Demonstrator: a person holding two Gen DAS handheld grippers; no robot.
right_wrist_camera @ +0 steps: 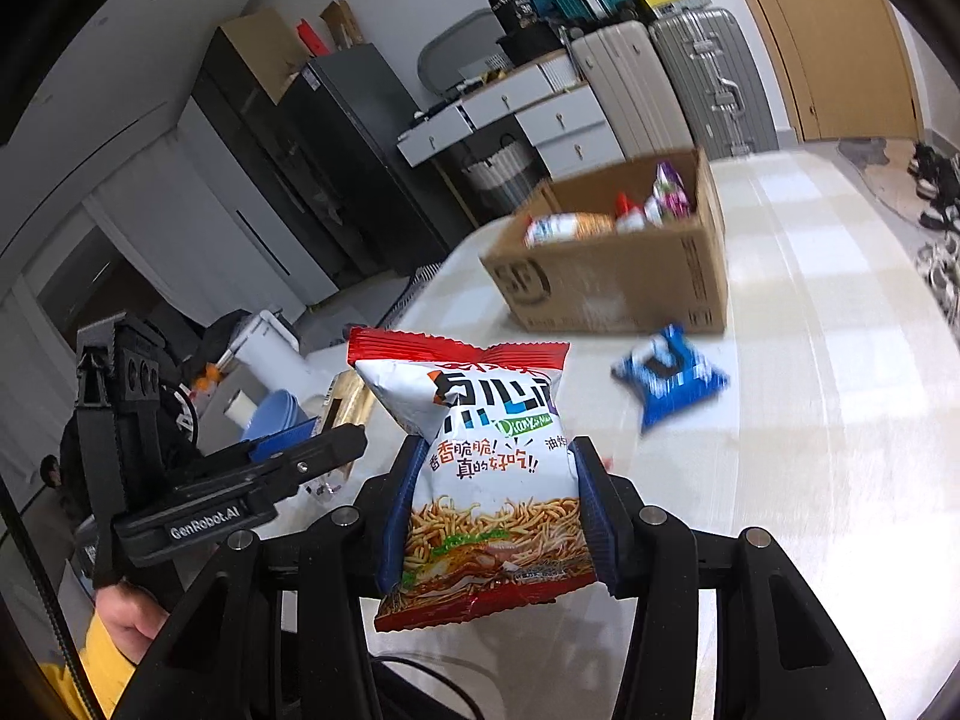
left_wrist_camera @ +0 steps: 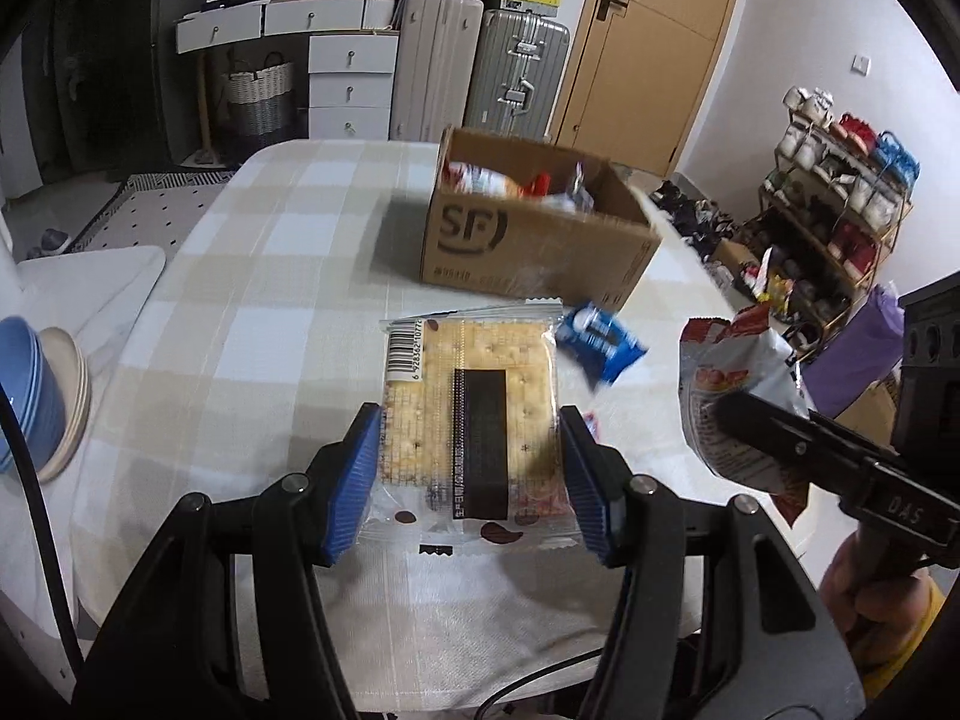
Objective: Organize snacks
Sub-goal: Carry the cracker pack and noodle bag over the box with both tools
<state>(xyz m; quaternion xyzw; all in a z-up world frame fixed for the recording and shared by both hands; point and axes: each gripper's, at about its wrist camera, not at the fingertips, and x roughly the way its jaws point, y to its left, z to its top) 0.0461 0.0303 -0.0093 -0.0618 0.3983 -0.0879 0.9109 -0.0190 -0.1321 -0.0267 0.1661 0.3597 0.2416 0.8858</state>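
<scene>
Looking through the left wrist camera, I see my left gripper closed on a cracker pack, its blue pads pressed against both long sides. The pack is clear-wrapped, with a barcode at its far left corner and a dark label down the middle; I cannot tell if it rests on the table or is raised off it. Beyond it stands the box, open-topped and printed with "SF", with several snacks already inside. A blue packet lies on the cloth between the crackers and the box, just right of the pack's far corner. Blue bowls are stacked at the left edge of the table. At the right of this view, the right gripper's finger shows against a red and white bag.

Through the right wrist camera, my right gripper is clamped on the noodle bag, fingers squeezing its sides so it stands upright, held above the table. The box is ahead, its open top showing the snacks within. The blue packet lies on the cloth near the box's front. The left gripper appears at the left, with the crackers partly visible behind the bag.
</scene>
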